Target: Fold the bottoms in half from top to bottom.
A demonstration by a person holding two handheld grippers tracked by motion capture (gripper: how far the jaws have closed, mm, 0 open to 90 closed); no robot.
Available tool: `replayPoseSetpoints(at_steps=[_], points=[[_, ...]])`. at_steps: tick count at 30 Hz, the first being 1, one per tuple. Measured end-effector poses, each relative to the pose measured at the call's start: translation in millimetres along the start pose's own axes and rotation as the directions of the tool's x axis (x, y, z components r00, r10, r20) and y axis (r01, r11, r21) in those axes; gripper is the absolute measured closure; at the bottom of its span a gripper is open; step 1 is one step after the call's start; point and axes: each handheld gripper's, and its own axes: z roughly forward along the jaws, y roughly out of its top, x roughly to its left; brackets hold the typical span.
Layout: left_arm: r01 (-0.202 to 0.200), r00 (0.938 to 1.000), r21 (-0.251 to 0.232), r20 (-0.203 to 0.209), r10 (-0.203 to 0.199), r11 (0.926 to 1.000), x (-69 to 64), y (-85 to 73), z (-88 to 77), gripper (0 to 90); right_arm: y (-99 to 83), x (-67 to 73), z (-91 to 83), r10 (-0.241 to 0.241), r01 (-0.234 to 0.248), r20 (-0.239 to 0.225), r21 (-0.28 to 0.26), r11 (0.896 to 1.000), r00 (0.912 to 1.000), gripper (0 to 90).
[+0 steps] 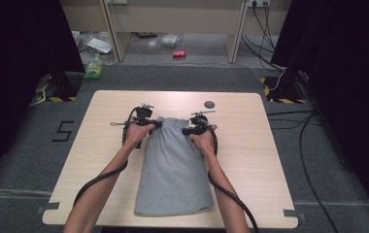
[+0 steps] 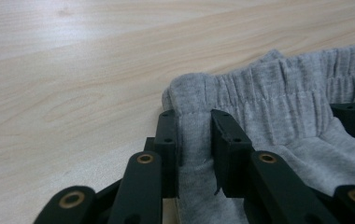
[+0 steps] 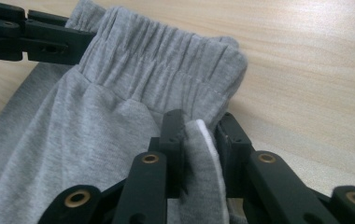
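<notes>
A grey garment with an elastic waistband lies lengthwise on the wooden table, waistband at the far end. My left gripper is at the waistband's left corner and my right gripper at its right corner. In the left gripper view the jaws are shut on a fold of grey cloth just below the gathered waistband. In the right gripper view the jaws pinch a bunched fold of the garment with a white inner edge showing. The left gripper appears at that view's top left.
A small dark round disc lies on the table beyond the right gripper. On the floor past the table are a red can, a green bottle and cables. Dark curtains and stand bases flank both sides.
</notes>
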Motion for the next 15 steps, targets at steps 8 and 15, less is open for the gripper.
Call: replayPoseSetpoints(at_steps=[8,15], points=[[-0.013,0.9995,-0.075,0.026,0.015,0.9971,-6.3,20.7,-23.4,75.1,9.4,-3.8,-15.8,-0.010,0.007,-0.033,-0.081,0.997,0.9994,77.8],[-0.032,0.9969,-0.149,0.067,0.043,0.9883,-10.9,32.2,-51.3,75.3,23.7,2.5,-36.0,-0.050,0.044,-0.042,-0.137,0.990,0.9979,77.9]])
